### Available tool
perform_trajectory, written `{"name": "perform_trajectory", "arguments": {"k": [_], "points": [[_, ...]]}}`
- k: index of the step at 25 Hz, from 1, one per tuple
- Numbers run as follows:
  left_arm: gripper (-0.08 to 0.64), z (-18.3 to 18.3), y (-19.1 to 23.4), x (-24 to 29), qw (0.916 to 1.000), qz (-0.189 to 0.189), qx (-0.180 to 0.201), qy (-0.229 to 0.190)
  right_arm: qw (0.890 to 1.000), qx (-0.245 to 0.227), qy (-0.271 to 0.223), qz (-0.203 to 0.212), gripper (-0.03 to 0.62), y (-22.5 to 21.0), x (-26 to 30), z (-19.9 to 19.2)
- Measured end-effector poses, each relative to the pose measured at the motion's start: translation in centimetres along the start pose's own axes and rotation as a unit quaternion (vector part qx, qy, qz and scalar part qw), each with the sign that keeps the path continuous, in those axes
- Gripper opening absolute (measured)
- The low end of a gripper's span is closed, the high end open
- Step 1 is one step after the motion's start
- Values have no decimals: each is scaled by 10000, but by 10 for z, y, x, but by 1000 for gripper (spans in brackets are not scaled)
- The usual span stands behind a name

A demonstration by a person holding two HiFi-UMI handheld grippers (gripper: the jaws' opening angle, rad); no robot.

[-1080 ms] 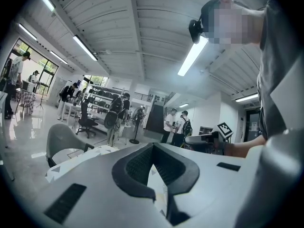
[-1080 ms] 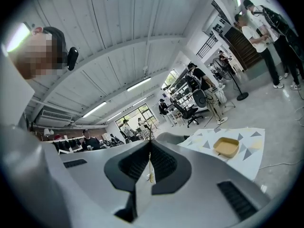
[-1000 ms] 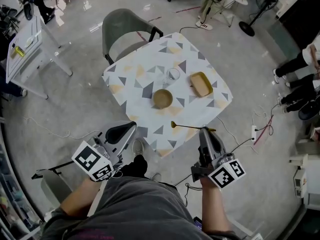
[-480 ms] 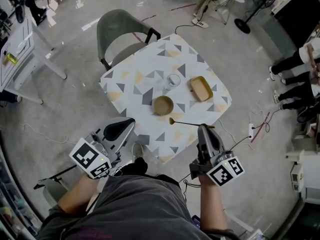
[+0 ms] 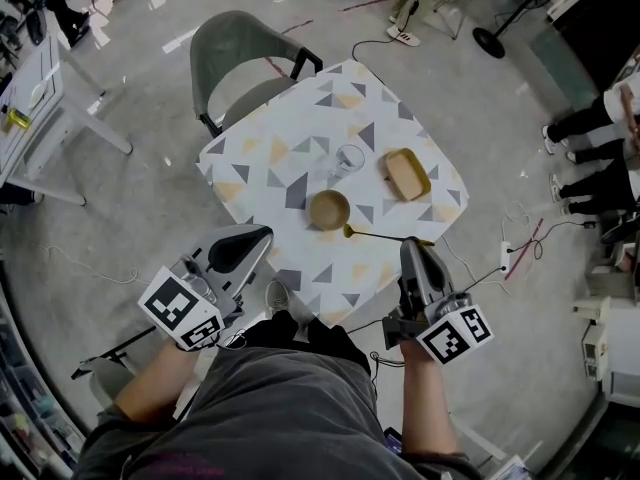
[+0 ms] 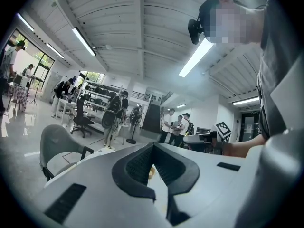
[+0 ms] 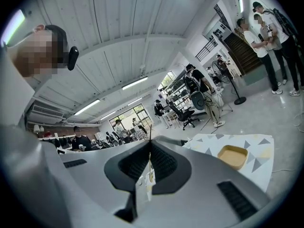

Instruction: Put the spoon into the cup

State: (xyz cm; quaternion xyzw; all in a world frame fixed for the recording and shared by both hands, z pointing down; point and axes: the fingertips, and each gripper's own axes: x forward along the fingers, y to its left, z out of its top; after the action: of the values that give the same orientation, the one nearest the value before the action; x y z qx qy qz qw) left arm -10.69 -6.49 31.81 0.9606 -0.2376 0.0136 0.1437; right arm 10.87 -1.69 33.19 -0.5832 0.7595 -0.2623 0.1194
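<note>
- Down below my head camera, the table (image 5: pixel 262 158) carries the cup (image 5: pixel 348 157), a bowl (image 5: pixel 328 209) and a tray (image 5: pixel 405 172).
- From the bowl, the cup stands at 1 o'clock, near it but apart; the tray lies at 2 o'clock, just beside the cup's 4 o'clock side.
- The spoon (image 5: pixel 378 236) lies level at the bowl's 5 o'clock, its scoop end just beside the bowl, its handle running toward 3 o'clock into my right gripper (image 5: pixel 412 248). It is outside the cup, well short of it. I cannot tell whether it touches the cloth.
- My left gripper (image 5: pixel 258 238) hangs at the bowl's 8 o'clock, by the table's near edge, pointing toward 1 o'clock.
- A chair (image 5: pixel 235 53) stands at the table's 11 o'clock side.
- Left gripper view: my left fingers are closed tip to tip, with nothing gripped between them; a sliver of the table shows through the slit lower down.
- Right gripper view: my right fingers are clamped on the spoon's thin handle, which I see edge-on, running straight toward 12 o'clock past the tips. The tray sits on the table at 3 o'clock from the jaws.
</note>
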Motion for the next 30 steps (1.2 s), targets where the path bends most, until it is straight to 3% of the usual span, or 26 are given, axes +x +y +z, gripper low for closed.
{"name": "perform_trajectory", "arguments": {"k": [7,22,30], "points": [[15,-10,5,22,9998,143,-54,102,9997,-131,131,160,23,-23,27,6],[15,-27,30,74,9932,1120,-245,192,9948,-157,738,690,23,-100,99,13],[15,-45,43,90,9888,1417,-364,312,9909,-350,1013,817,23,-135,145,4]]}}
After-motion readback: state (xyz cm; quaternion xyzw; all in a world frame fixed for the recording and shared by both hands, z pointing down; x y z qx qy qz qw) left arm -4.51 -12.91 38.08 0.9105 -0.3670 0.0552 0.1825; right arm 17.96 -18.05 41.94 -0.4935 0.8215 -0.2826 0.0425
